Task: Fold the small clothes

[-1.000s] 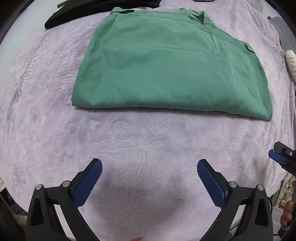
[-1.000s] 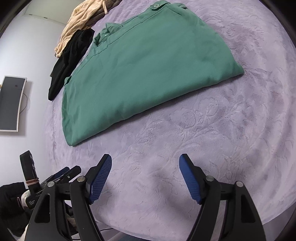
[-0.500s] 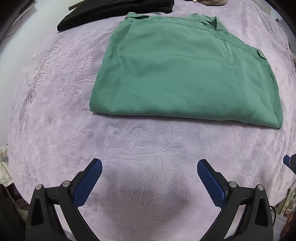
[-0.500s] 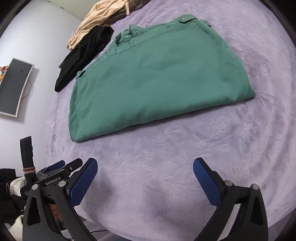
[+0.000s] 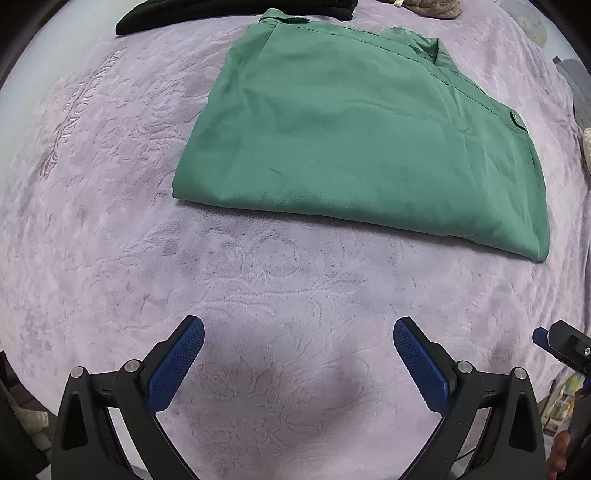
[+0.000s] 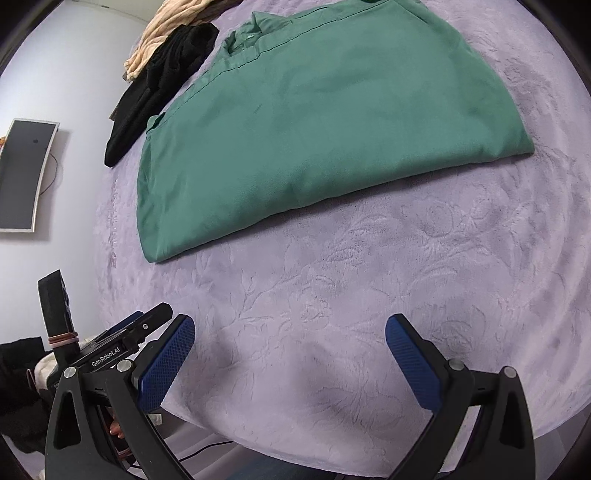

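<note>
A green garment (image 5: 362, 136) lies folded flat on the lilac embossed blanket (image 5: 258, 288), with a button tab at its right edge. It also shows in the right wrist view (image 6: 325, 122). My left gripper (image 5: 297, 350) is open and empty, hovering above the bare blanket in front of the garment's near folded edge. My right gripper (image 6: 290, 349) is open and empty, also short of the garment over bare blanket. The left gripper's body (image 6: 122, 343) shows at the lower left of the right wrist view.
A black garment (image 6: 162, 81) and a beige cloth (image 6: 166, 33) lie beyond the green one near the wall. A monitor (image 6: 22, 173) hangs on the wall at the left. The blanket's near edge (image 6: 258, 446) drops off just below my right gripper.
Both grippers have drawn back and shifted, so the green garment sits further right in the left view. The right gripper's jaws have opened wider than one second ago.
</note>
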A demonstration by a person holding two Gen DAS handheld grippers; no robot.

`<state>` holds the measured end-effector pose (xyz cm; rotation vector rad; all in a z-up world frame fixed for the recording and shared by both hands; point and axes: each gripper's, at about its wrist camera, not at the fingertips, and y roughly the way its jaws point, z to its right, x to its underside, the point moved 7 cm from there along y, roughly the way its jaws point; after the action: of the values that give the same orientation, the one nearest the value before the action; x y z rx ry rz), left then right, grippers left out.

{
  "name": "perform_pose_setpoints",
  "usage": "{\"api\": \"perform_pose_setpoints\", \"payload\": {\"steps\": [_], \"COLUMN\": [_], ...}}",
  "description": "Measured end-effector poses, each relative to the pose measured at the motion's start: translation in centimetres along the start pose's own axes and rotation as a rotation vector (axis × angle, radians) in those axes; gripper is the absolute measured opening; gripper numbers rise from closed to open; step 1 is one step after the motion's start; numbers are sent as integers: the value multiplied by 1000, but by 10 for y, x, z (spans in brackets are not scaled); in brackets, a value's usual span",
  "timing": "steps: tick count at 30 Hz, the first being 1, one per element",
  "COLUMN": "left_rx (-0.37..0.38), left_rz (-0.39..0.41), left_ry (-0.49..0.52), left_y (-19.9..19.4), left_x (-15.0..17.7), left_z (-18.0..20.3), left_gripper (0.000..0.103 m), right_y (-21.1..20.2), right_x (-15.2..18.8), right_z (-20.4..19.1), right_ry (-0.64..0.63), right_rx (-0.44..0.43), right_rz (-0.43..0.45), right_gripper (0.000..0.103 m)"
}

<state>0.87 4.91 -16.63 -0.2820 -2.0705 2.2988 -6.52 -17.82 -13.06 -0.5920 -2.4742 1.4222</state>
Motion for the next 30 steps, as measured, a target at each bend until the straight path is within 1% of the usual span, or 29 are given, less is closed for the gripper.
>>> {"api": "perform_pose_setpoints", "payload": {"steps": [7,10,12,16,20,23,27,30], "left_rx": [14,26,33,42,41,55,59,61], "left_rz": [3,10,17,60,136,167,148,120], "left_ry": [-24,-33,-30,-26,-28,-48,-81,-101], "left_y": [0,-2,-5,-19,-35,-37,-20,-2], "left_x": [4,-3,-7,-27,-65,-88,-98,-99], "left_z": [-14,-22,-25,-28,-36,-45,-61,-71], "left_gripper": [103,103,103,103,103,103,103,103], "right_y": [7,10,13,14,11,16,38,66], "right_x": [5,4,3,-7,-29,-49,-70,-73], "right_z": [-1,-1,-4,-12,-22,-32,-49,-61], "right_ry": [33,48,63,81,109,127,147,155], "right_rx": [-1,-9,-29,-57,-125,-180,-233,-263], "right_rz": [-21,-20,-24,-7,26,43,38,10], "right_gripper": [103,103,103,103,103,103,103,103]}}
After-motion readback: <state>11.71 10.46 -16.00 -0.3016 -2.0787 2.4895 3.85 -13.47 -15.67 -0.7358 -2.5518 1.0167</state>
